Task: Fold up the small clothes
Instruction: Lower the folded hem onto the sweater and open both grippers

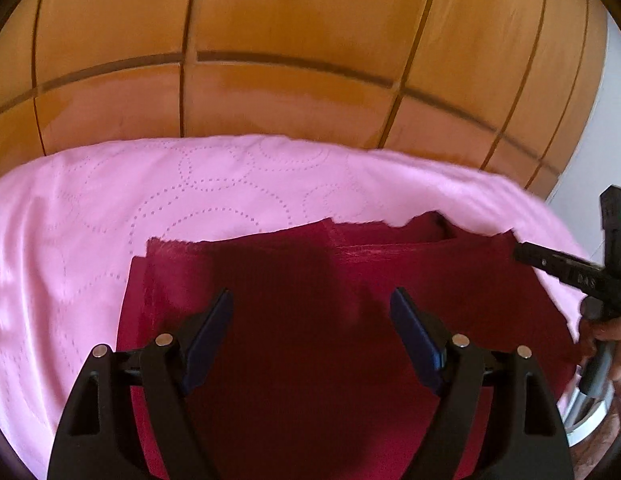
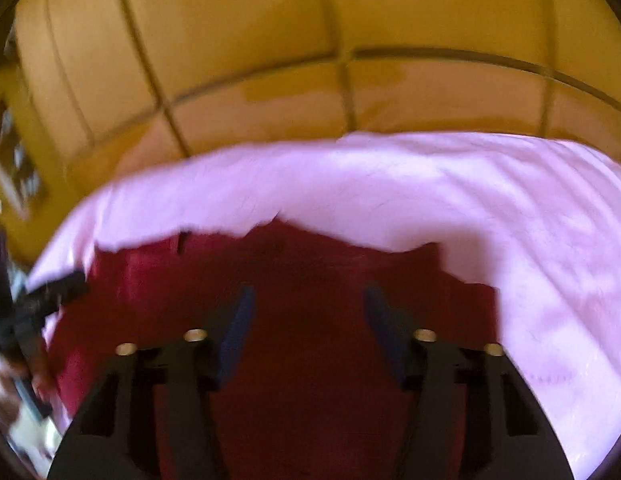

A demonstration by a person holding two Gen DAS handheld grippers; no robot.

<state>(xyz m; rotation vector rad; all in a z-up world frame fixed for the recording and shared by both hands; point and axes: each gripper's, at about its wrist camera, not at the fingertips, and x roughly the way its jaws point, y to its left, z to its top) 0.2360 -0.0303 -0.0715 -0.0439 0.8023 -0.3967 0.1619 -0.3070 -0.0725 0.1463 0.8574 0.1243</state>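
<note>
A dark red garment (image 1: pixel 310 280) lies spread flat on a pink bedsheet (image 1: pixel 90 220), with a folded layer along its far edge. My left gripper (image 1: pixel 312 300) is open and empty, hovering over the garment's middle. The right gripper shows at the right edge of the left wrist view (image 1: pixel 550 260), near the garment's far right corner. In the blurred right wrist view the same red garment (image 2: pixel 310 340) lies under my right gripper (image 2: pixel 308 296), which is open and empty. The left gripper shows at the left edge there (image 2: pixel 50 288).
The pink sheet (image 2: pixel 510 220) covers the bed and ends at its far edge. Beyond it is an orange wooden panelled wardrobe (image 1: pixel 290 40). A white wall (image 1: pixel 606 120) shows at the far right.
</note>
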